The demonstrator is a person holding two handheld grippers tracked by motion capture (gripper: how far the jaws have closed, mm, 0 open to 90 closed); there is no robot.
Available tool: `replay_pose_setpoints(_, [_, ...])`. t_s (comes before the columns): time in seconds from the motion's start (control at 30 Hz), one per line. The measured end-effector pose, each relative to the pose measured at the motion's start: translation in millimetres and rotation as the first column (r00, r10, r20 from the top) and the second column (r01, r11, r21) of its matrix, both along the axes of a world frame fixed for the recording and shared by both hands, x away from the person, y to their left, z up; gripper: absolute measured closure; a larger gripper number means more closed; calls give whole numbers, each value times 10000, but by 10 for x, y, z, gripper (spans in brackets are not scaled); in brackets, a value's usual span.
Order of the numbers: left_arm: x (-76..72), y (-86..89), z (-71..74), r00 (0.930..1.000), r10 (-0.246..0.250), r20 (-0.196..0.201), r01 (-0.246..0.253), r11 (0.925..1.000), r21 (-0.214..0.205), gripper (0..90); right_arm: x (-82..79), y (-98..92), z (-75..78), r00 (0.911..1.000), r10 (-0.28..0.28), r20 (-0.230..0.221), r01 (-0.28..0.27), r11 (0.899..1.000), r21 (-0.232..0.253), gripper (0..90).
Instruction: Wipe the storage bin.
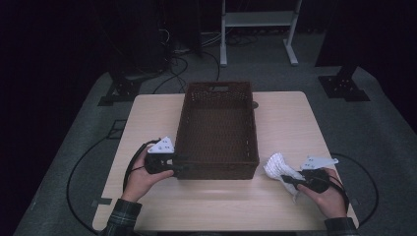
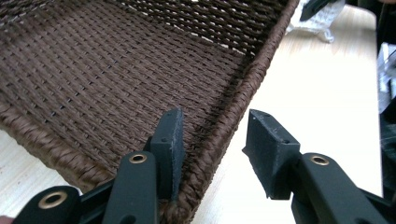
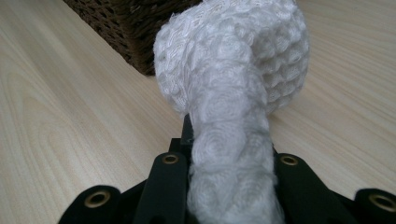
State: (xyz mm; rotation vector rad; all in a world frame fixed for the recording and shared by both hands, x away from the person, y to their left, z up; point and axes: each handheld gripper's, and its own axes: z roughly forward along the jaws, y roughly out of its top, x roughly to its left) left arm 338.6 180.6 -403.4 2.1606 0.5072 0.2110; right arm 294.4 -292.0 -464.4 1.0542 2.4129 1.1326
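A brown woven basket [image 1: 216, 172] stands in the middle of the wooden table [image 1: 211, 201]. My left gripper [image 1: 179, 164] is at its near left corner. In the left gripper view the basket's rim [image 2: 233, 112] runs between the jaws of the left gripper [image 2: 212, 123]: one pad [image 2: 170, 140] lies against the inside and the other stands off outside, so it is open. Right of the basket, my right gripper [image 1: 287, 179] is shut on a white knitted cloth [image 1: 276, 164]. The cloth [image 3: 233, 70] bulges up out of the right gripper [image 3: 229, 154], just off the basket's corner [image 3: 126, 18].
Bare tabletop lies in front of the basket and on both sides of it. Behind the table, a white frame [image 1: 258, 19], dark stand feet [image 1: 344, 86] and cables [image 1: 172, 64] sit on the grey floor. The cloth [image 2: 322, 21] shows far off in the left gripper view.
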Motion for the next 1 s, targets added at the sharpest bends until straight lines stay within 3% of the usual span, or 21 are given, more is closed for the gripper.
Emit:
replay_pose_setpoints(0.2, [-44, -119, -26, 9999, 46, 163, -48, 9999, 106, 605, -2, -13, 5, 10000, -36, 43, 36, 10000, 49, 742])
replay_pose_setpoints(0.4, [-82, -254, -78, 9998, 69, -161, -78, 9985, -542, 672, 4, -27, 2, 9999, -125, 58, 125, 9999, 25, 742])
replay_pose_setpoints(0.67, [-127, -424, -122, 9995, -207, -225, 182, 9942, -1057, 732, -3, -87, 7, 9987, -508, -41, 508, 9987, -81, 743])
replay_pose_setpoints(0.87, [-126, -495, -143, 9981, -459, -404, 408, 9918, -1209, 748, -102, -150, -12, 9968, -799, -103, 792, 9953, -566, 743])
replay_pose_setpoints(1.0, [-127, -498, -140, 9982, -460, -388, 411, 9919, -1202, 741, -154, -146, -24, 9972, -728, -188, 717, 9958, -563, 743])
